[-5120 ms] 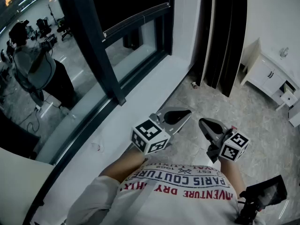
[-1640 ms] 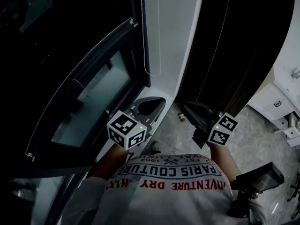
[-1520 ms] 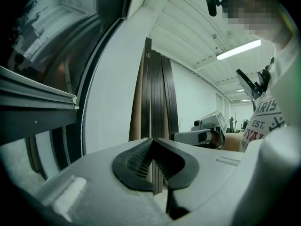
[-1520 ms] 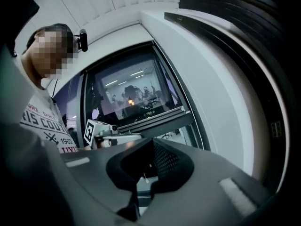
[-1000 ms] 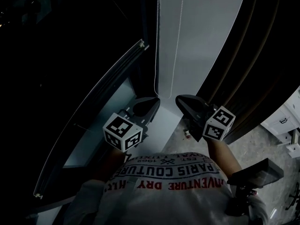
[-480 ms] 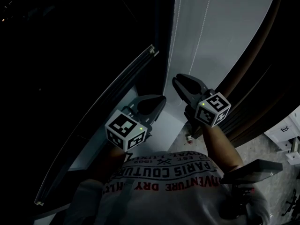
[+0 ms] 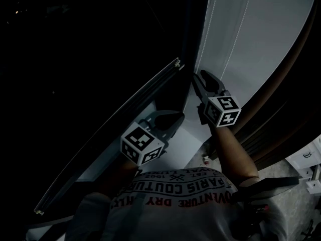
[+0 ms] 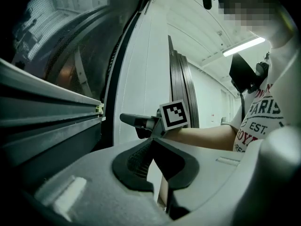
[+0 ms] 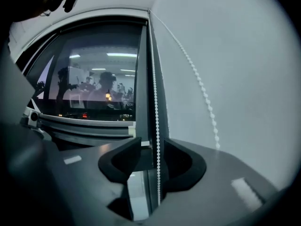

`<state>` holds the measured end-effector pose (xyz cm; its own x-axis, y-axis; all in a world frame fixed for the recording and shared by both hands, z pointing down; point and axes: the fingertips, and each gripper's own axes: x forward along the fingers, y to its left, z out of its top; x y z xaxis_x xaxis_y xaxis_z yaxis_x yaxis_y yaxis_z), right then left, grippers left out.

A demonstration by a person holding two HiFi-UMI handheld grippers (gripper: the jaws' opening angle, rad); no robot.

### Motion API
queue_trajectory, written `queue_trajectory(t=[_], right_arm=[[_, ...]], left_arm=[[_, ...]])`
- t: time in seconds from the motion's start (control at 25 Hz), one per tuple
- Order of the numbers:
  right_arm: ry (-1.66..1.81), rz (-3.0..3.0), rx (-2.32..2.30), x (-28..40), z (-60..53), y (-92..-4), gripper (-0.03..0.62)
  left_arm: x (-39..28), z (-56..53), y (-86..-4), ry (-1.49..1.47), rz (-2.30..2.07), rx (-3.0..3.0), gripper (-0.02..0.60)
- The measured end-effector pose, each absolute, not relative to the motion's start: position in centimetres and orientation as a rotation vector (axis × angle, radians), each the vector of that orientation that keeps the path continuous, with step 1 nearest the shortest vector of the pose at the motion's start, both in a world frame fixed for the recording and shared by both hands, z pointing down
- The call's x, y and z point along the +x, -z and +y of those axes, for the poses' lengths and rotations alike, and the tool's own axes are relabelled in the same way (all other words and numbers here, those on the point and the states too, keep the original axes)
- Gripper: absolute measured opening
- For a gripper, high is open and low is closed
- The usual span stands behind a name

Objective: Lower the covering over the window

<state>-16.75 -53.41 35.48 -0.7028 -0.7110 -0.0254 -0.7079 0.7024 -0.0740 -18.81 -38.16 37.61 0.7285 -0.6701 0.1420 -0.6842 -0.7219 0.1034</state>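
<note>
The task is judged to be at its start. In the right gripper view the window (image 9: 94, 74) glass is left uncovered, with room lights mirrored in it, and no covering is made out over it. A pale rail (image 9: 84, 124) is seen across the lower part of the window; whether it is the covering's bottom bar or part of the frame cannot be told. The bead chain (image 9: 155, 102) that is taken to work the covering hangs beside the window frame, against the white wall (image 9: 244, 60).

The right gripper (image 9: 153, 159) is held level at the chain. Its jaws have just been opening and are spread wide. One strand of the chain hangs between them and is not pressed by the pads; the other strand lies off to the right on the wall. The left gripper (image 8: 153, 145) is closed on nothing and is held lower, near the rail.

The closing on the strand, the pulling and the lowering itself are all left to be done.

Writing is found only on the person's shirt (image 7: 175, 195). "PARIS COUTURE" is read upside down in the head view, with "1962" by it, and "PARIS" and "EST." are read in the left gripper view. The line below is not read with certainty. The marker cubes carry square patterns only.
</note>
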Motion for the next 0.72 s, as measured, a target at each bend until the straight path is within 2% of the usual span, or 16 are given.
queue_trajectory(t=[0.16,0.44,0.72], right_arm=[[0.092,2.858,-1.203,-18.1,-55.2,-35.8,0.133],[0.078,2.911,-1.199,-19.2,-55.2,-36.1,0.005],[0.069,2.976,-1.052,-18.0,-52.2,-36.2,0.005]], left_arm=[[-18.8,-38.2,-37.6,-0.155,-1.095,2.778,0.002],[-19.4,-38.2,-36.8,-0.122,-1.144,2.772,0.002],[-18.1,-37.4,-36.5,-0.099,-1.147,2.754,0.002]])
